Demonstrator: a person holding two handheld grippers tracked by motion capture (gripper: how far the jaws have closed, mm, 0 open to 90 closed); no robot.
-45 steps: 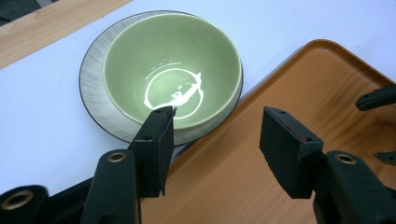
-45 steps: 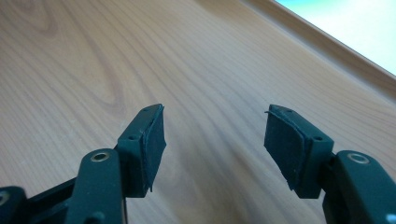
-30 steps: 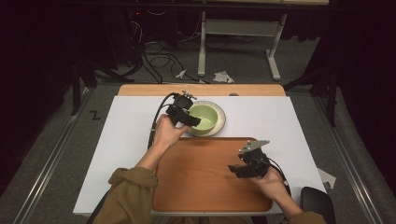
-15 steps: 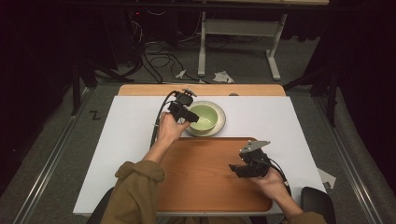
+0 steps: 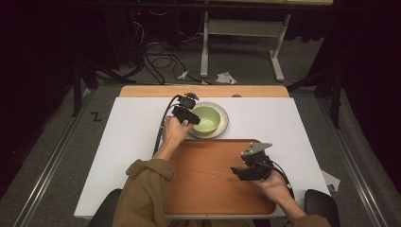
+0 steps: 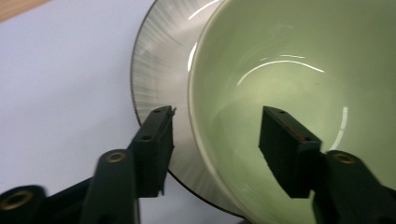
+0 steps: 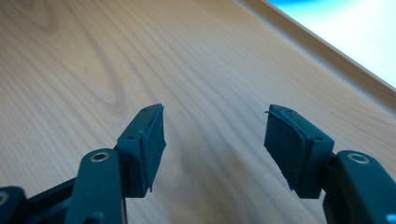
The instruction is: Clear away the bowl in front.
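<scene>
A pale green bowl (image 5: 208, 117) stands on a grey ribbed plate (image 5: 223, 126) at the back middle of the white table. My left gripper (image 5: 193, 119) straddles the bowl's left rim. In the left gripper view one pad (image 6: 156, 149) hangs over the plate (image 6: 159, 70) and the other (image 6: 285, 154) sits inside the bowl (image 6: 280, 70). The jaws of my left gripper (image 6: 217, 135) have just been closing, with the rim between them and gaps still showing. My right gripper (image 5: 241, 172) stands open over the wooden tray (image 5: 203, 189), nothing between its pads (image 7: 149, 144).
The white table top (image 5: 132, 132) stretches left and right of the tray. A wooden strip (image 5: 156, 91) runs along the table's far edge. In the right gripper view the tray's raised rim (image 7: 327, 51) crosses the upper right. Cables and a metal stand are on the floor behind.
My left gripper has sunk a little onto the bowl's left rim and its jaws have narrowed. The right hand has kept still over the tray.
</scene>
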